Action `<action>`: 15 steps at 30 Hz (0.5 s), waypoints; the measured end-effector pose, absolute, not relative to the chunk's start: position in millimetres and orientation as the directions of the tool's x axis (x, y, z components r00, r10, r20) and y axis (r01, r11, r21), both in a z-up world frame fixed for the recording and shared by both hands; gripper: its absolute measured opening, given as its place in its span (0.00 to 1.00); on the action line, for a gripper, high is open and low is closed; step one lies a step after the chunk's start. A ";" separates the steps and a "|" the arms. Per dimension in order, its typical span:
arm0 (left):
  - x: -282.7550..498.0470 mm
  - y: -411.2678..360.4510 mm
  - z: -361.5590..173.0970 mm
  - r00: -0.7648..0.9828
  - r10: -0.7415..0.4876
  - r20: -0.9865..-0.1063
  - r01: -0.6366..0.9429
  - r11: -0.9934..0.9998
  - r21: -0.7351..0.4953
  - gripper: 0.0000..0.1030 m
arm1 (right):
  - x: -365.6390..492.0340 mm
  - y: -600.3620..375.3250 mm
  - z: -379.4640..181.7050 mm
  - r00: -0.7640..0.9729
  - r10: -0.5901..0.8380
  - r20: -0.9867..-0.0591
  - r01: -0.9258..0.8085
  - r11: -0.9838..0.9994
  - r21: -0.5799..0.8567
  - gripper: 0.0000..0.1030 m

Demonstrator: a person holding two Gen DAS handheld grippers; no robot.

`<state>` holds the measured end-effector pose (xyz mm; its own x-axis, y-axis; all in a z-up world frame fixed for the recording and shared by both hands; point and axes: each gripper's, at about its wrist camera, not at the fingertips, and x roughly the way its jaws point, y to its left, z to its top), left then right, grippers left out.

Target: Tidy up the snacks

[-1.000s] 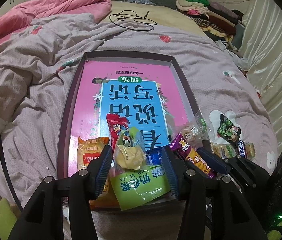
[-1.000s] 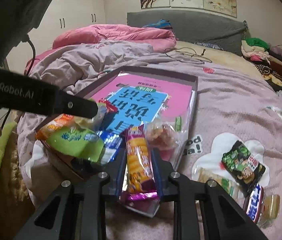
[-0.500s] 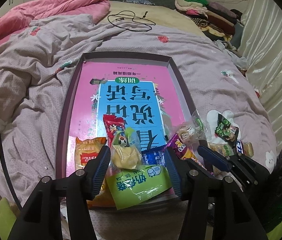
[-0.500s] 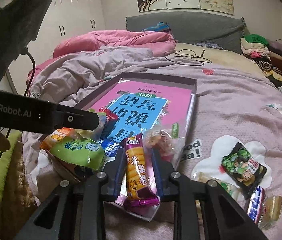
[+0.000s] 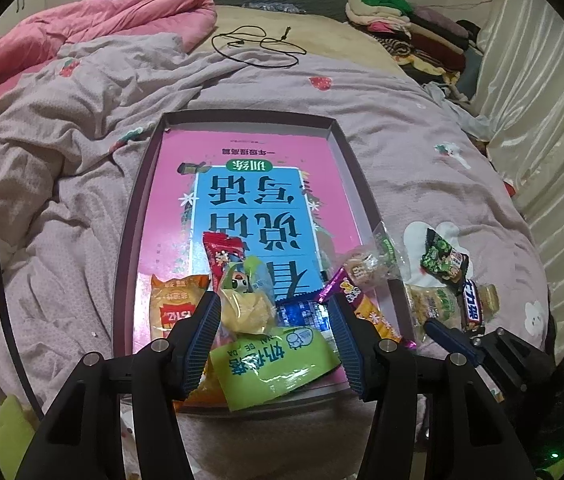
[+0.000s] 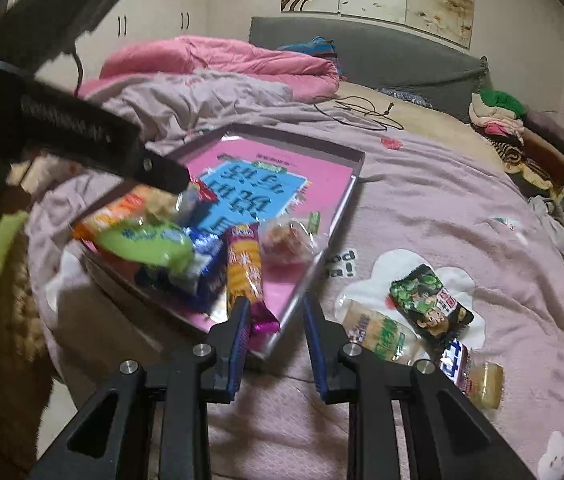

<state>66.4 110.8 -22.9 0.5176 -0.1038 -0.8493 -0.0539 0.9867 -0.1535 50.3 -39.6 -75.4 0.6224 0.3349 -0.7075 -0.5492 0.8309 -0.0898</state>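
Observation:
A shallow dark tray point(image 5: 134, 216) lined with a pink-and-blue book lies on the bed. At its near end are an orange packet point(image 5: 176, 304), a red packet point(image 5: 222, 252), a yellow pouch point(image 5: 246, 308), a green packet point(image 5: 274, 364) and a blue packet point(image 5: 301, 312). My left gripper point(image 5: 274, 340) hovers open over them, its fingers either side of the pouch and green packet. A purple-and-orange bar point(image 6: 244, 268) lies in the tray, its tail beside the left finger of my right gripper point(image 6: 278, 320). That gripper's jaws stand narrowly apart, pressing nothing.
On the bedspread right of the tray lie a clear bag point(image 6: 289, 236), a green-black packet point(image 6: 429, 300), a pale cracker packet point(image 6: 377, 332) and a blue-white bar point(image 6: 455, 360). Farther back are a pink quilt point(image 5: 102, 28), a black cable point(image 5: 258, 44) and piled clothes point(image 5: 401, 24).
My right gripper has drawn back and to the right; the purple-and-orange bar, between its fingers before, now lies in the tray. The left gripper's jaws stand slightly wider.

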 end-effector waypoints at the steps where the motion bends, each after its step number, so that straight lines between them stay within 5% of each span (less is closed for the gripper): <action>1: 65.9 109.5 -22.6 0.518 -0.103 -0.849 -0.051 0.987 -0.151 0.56 | 51.0 -38.9 -76.3 0.622 0.333 -0.709 -0.549 0.831 -0.092 0.26; 15: 61.5 103.3 -14.2 0.530 -0.095 -0.843 -0.040 0.990 -0.136 0.57 | 60.5 -44.6 -78.9 0.609 0.352 -0.711 -0.532 0.846 -0.037 0.29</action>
<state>61.5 103.3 -14.2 0.5302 -0.0948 -0.8426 -0.0395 0.9899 -0.1362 60.5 -44.6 -78.9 0.6089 0.3520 -0.7109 -0.5318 0.8461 -0.0366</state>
